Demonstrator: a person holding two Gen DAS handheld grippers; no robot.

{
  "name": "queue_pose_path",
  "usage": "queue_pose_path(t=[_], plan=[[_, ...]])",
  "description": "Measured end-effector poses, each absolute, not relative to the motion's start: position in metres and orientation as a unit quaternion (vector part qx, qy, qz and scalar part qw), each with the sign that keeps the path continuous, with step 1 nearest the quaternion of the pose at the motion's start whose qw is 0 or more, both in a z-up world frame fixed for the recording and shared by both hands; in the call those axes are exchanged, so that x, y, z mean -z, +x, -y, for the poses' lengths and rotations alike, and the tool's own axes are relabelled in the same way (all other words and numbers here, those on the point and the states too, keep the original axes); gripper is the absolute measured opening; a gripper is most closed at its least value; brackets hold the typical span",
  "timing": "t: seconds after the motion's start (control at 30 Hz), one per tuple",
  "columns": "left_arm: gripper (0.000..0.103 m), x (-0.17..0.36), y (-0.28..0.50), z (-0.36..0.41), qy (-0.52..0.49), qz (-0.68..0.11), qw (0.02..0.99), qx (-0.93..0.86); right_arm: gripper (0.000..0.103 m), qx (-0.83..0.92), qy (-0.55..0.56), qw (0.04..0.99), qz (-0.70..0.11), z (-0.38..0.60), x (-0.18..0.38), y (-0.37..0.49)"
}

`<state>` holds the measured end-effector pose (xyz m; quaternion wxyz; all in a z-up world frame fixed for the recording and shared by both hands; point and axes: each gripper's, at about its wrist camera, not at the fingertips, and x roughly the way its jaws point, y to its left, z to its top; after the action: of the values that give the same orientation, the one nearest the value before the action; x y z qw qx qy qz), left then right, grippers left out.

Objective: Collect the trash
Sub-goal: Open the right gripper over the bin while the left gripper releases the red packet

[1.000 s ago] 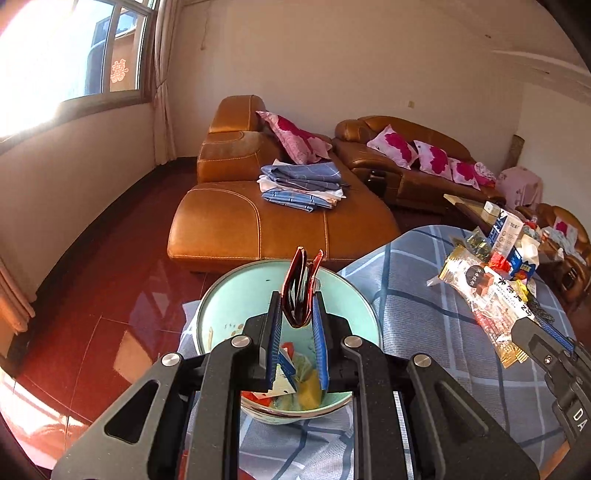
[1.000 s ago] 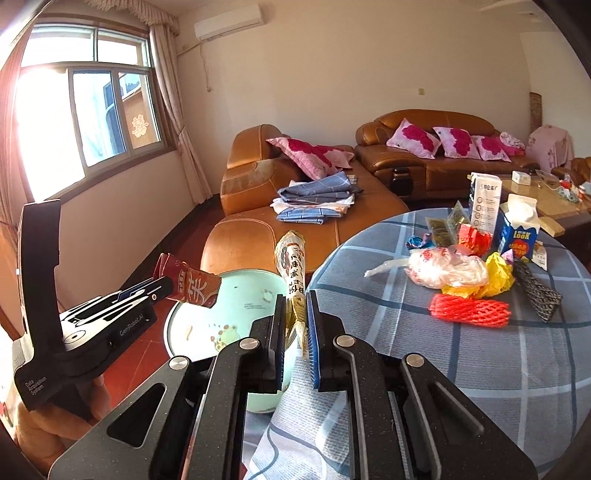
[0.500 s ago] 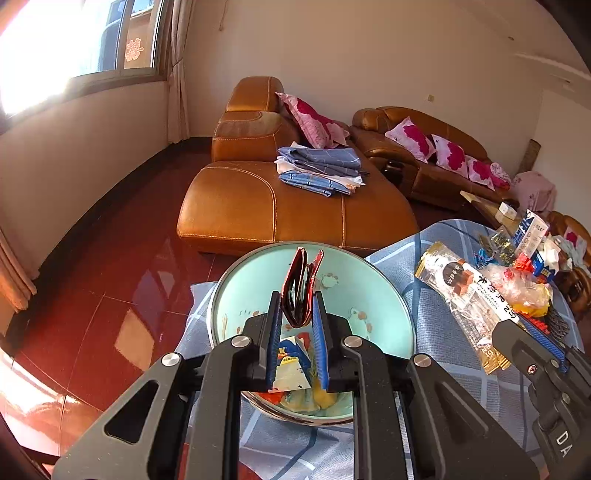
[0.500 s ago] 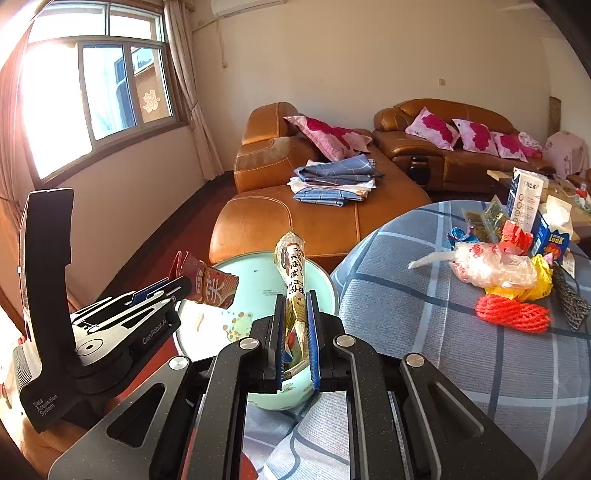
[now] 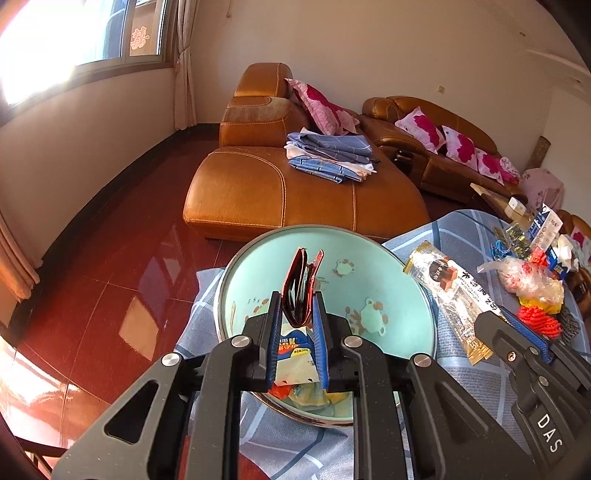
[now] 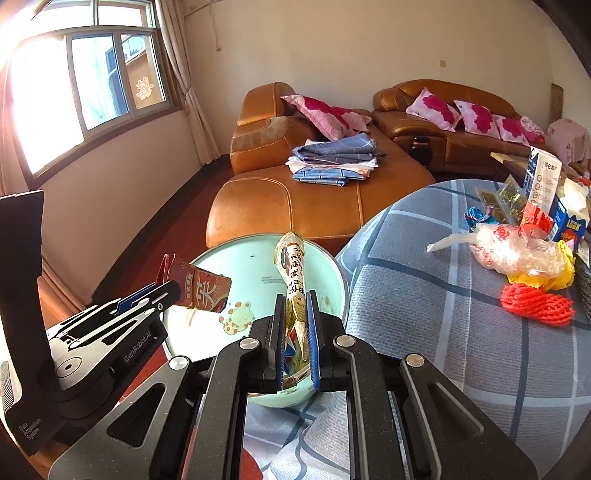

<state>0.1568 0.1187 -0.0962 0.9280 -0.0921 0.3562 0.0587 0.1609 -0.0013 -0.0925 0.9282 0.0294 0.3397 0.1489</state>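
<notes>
Both wrappers hang over the bowl: left fingers pinch the red wrapper, right fingers the upright gold wrapper.

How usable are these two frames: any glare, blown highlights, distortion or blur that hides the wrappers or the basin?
Left wrist view: the window is blown out and the floor glares, yet the red wrapper and the basin are sharp. Right wrist view: window flare washes the upper left corner; the gold wrapper stays legible. Both views: strong fisheye bending, dark corners, no visible motion blur.

Black tongs, blue pads, silver screws.
</notes>
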Motion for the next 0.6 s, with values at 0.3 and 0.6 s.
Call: queue_pose_path(t=[0.3,0.6], plan=[[0.016,0.102,0.160,-0.121,-0.092,-0.364,0.925,-0.062,0.014,-0.155,0.020,0.921,-0.356,-0.011,0.105,0.178],[0.016,0.106,0.163,-0.121,-0.092,-0.369,0.923,-0.065,0.017,-0.162,0.035,0.920,-0.354,-0.002,0.108,0.181]])
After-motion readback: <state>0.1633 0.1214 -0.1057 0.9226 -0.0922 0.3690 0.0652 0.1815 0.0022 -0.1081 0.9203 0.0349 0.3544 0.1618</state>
